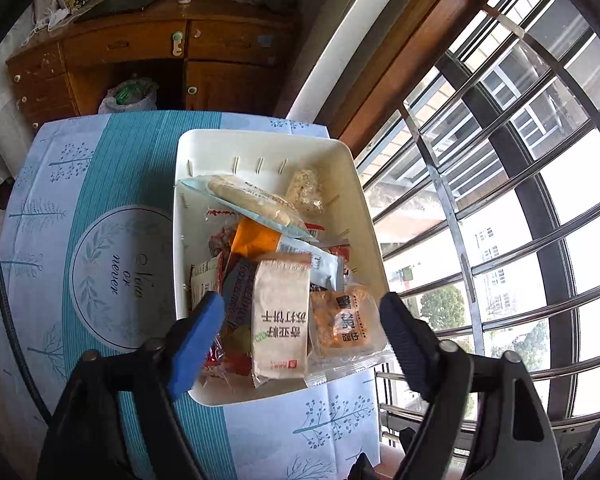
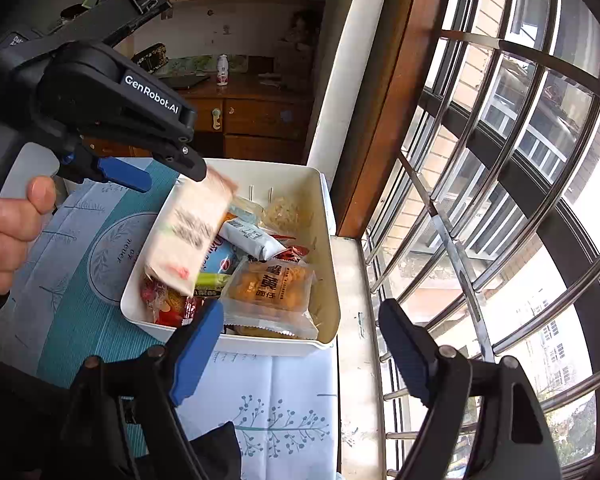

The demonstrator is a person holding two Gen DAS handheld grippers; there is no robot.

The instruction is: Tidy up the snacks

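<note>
White bin [image 1: 356,184] on a teal-and-pale-blue tablecloth [image 1: 112,184] printed with trees; beige cracker packet [image 1: 280,320], orange pastry packet [image 1: 346,322]

A bench carries everything, covered by a blue and white tablecloth [image 1: 112,184] printed with small trees and a round leaf wreath emblem. A white bin [image 1: 356,184] full of packaged snacks rests directly on the cloth, near the bench edge beside the window, just right of the emblem.

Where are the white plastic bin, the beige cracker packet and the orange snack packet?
White plastic bin [image 1: 260,142]: left wrist view, far rim.
Beige cracker packet [image 1: 280,320]: left wrist view, printed front.
Orange snack packet [image 2: 272,288]: right wrist view, middle.
</note>
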